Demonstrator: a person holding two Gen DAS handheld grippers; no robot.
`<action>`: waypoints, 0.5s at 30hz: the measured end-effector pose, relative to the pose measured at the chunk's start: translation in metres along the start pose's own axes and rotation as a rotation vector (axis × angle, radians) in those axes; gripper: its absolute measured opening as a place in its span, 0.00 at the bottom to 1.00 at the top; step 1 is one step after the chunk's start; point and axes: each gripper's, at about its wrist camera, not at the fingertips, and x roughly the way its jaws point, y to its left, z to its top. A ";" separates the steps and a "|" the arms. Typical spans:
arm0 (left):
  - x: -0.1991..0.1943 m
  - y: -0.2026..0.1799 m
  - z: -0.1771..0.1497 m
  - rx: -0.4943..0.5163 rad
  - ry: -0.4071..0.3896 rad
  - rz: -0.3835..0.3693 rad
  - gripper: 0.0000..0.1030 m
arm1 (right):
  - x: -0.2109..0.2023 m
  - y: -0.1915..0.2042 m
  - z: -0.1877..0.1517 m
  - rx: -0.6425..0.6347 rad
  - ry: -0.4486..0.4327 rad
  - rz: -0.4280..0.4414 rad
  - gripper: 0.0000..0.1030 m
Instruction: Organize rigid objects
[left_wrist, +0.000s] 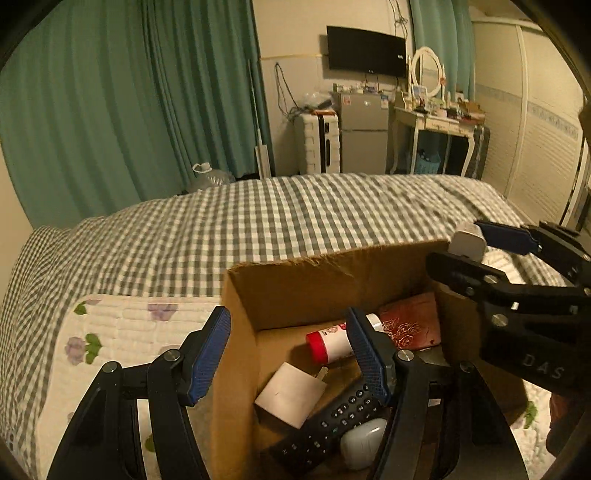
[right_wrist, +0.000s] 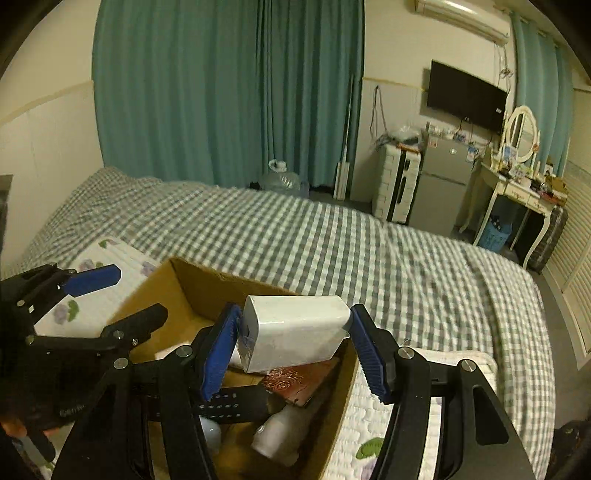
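Above the cardboard box's (right_wrist: 177, 284) far rim, your right claw (right_wrist: 291, 350) grips a white charger (right_wrist: 295, 339); your left claw (left_wrist: 284, 354) straddles its left wall, spread and empty.

bed with checked cover (right_wrist: 295, 240) | teal curtains (right_wrist: 229, 92) | wall TV (left_wrist: 365, 51) | small fridge (right_wrist: 441, 184) | dressing table (left_wrist: 432, 125)

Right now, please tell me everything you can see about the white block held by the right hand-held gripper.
The white block is a rectangular, hard-looking plastic piece, like a charger, with rounded edges and a slot on its left end. It lies sideways, slightly tilted, between the blue pads of the right hand-held gripper, which touch both its ends. It hangs above the open cardboard box, over the red patterned case, not touching the box. Any prongs are hidden.
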 end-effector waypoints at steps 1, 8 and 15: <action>0.004 -0.001 -0.001 0.002 0.006 0.005 0.66 | 0.006 -0.001 -0.001 -0.004 0.006 0.002 0.59; 0.011 -0.012 0.000 0.023 0.015 0.016 0.66 | 0.017 -0.014 -0.008 0.055 -0.005 0.040 0.74; -0.023 -0.013 0.018 -0.001 -0.004 0.033 0.66 | -0.023 -0.014 -0.003 0.044 -0.035 -0.028 0.78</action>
